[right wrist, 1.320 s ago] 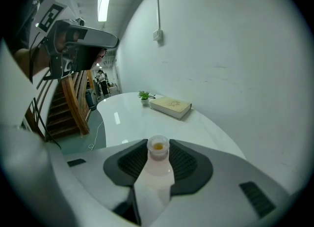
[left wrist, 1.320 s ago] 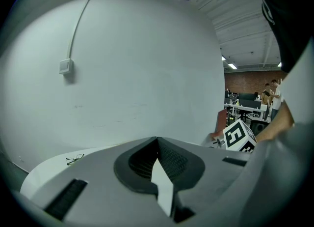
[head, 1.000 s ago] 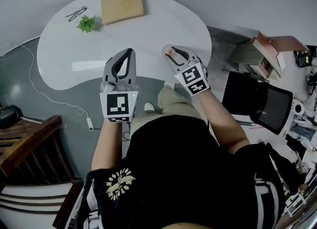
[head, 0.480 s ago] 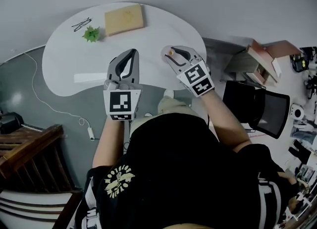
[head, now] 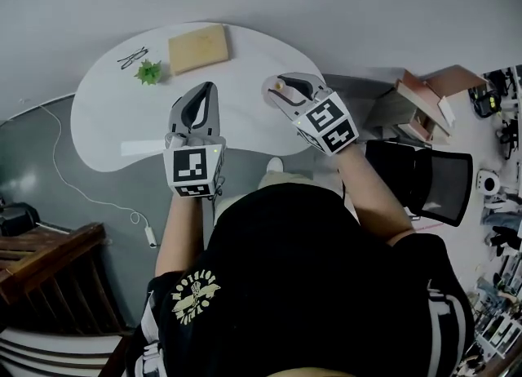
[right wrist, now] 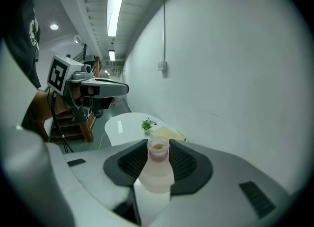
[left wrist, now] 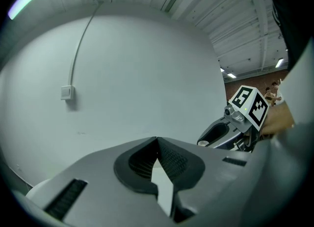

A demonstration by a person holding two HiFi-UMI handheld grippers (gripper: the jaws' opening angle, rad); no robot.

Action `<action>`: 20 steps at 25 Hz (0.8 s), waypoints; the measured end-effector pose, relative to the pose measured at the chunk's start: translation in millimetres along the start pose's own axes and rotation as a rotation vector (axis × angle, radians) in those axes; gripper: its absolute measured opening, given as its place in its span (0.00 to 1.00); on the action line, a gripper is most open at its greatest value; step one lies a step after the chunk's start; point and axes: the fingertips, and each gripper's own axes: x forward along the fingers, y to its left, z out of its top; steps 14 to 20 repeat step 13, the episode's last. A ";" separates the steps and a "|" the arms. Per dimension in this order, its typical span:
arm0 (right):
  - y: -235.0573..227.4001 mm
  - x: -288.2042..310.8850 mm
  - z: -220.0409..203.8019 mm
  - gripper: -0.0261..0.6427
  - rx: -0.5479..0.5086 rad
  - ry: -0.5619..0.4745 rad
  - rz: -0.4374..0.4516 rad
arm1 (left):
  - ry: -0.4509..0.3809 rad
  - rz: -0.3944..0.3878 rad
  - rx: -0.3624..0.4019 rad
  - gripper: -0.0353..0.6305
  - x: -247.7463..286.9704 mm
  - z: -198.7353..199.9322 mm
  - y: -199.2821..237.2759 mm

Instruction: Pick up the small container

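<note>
My right tool pinches the container near its neck, probably light, stiff and slick, while my left tool is closed and empty.

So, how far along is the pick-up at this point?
Done: the container sits clamped in the right claw, held clear of the table. In hand: just holding it up. Left: nothing for the pick-up itself; the left claw is shut and empty.

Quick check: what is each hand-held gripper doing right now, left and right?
Left hand-held gripper: closed, nothing between its jaws.
Right hand-held gripper: closed on the small container.
</note>
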 end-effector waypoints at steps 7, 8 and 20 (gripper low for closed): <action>-4.1 -10.9 5.9 0.27 0.004 -0.016 0.008 | -0.018 -0.011 0.021 0.09 5.0 11.9 -10.2; -4.6 -11.3 5.6 0.27 0.004 -0.017 0.010 | -0.019 -0.011 0.023 0.09 5.3 12.9 -11.6; -8.8 -13.4 4.8 0.27 -0.001 -0.021 0.021 | -0.018 -0.004 0.025 0.09 7.8 13.2 -15.3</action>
